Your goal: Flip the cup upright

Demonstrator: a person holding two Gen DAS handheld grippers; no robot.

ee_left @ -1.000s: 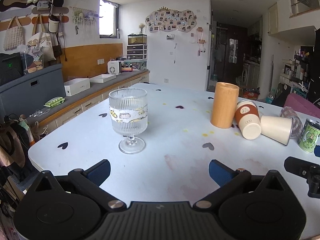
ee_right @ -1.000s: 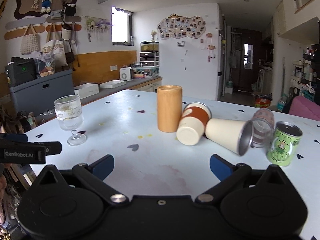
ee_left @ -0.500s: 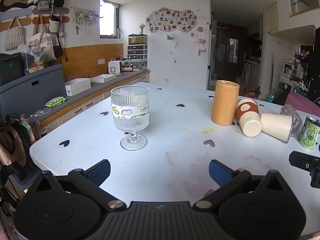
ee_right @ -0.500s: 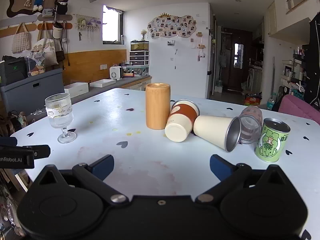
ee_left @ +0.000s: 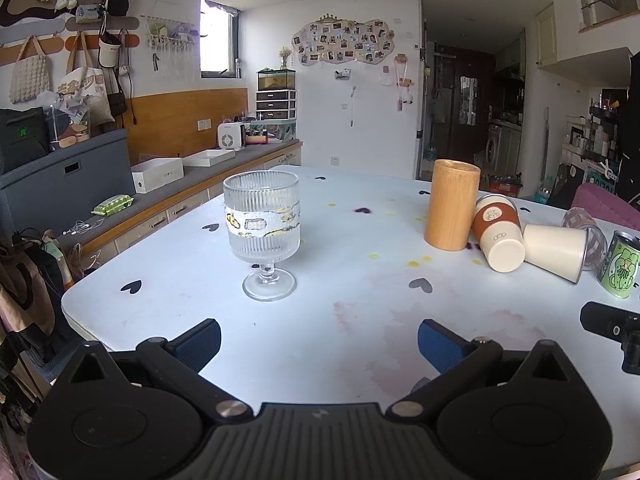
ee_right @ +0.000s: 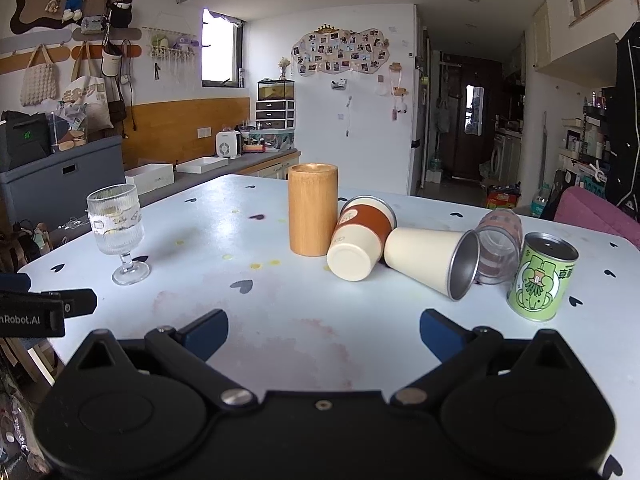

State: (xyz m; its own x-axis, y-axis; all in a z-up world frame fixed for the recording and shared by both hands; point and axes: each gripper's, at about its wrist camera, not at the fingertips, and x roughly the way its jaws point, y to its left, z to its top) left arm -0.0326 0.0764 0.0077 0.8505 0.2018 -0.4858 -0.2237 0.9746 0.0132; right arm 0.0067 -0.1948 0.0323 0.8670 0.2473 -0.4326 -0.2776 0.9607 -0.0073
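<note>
Three cups lie on their sides on the white table (ee_right: pixel 280 320): a paper cup with a brown sleeve (ee_right: pixel 360 238), a cream cup with a metal inside (ee_right: pixel 434 256) and a clear plaid tumbler (ee_right: pixel 498 246). They also show in the left wrist view, at the right: the sleeve cup (ee_left: pixel 498 236), the cream cup (ee_left: pixel 554 246). A ribbed stemmed glass (ee_left: pixel 262 228) stands upright ahead of my left gripper (ee_left: pixel 319 342), which is open and empty. My right gripper (ee_right: pixel 324 334) is open and empty, short of the tipped cups.
An upright bamboo cup (ee_right: pixel 313 208) stands left of the tipped cups. A green can (ee_right: pixel 540 278) stands to their right. The glass (ee_right: pixel 118 234) is at the table's left. A counter with boxes (ee_left: pixel 160 176) runs along the left wall.
Both grippers have drawn back a little from the table; the cups and the glass look slightly farther away. Nothing on the table has moved.
</note>
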